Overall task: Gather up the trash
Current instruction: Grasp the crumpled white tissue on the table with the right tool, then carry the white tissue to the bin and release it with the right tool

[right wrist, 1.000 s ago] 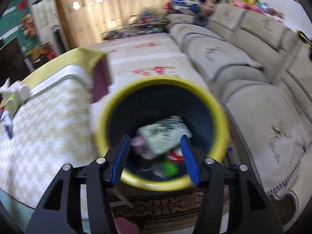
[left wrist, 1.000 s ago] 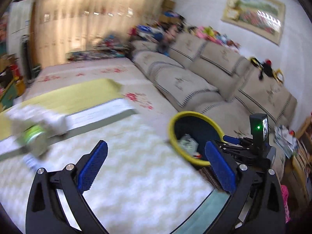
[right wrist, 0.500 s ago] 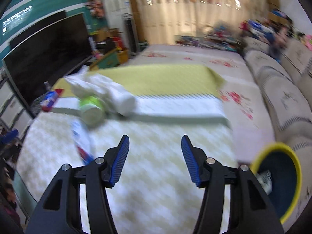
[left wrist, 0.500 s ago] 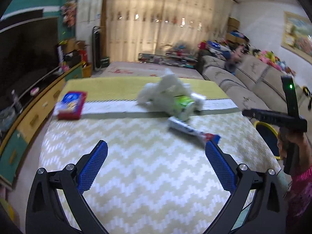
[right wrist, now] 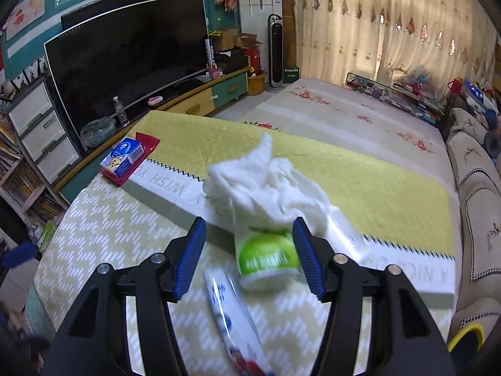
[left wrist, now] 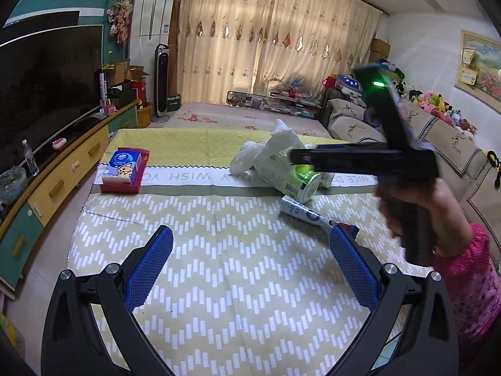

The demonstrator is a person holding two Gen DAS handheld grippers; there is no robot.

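A matt woven yellow-green zigzag cloth (left wrist: 219,250) covers the bench. On it lie soft crumpled white tissue (right wrist: 266,185), a glossy green-lidded plastic cup (right wrist: 266,258), a shiny white-and-blue foil wrapper (right wrist: 233,316) and a glossy red-and-blue cardboard tissue box (left wrist: 125,170).

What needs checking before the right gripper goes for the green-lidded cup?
1. Right gripper empty, pads apart: ok.
2. Green-lidded cup lined up between its pads: ok; the frame is blurred.
3. Cup clear of clutter: not ok, the white tissue wad lies against it and the snack wrapper is just below.
4. Left gripper open and clear of the trash: ok.
5. Yellow-rimmed bin within reach: cannot tell, only its rim shows.
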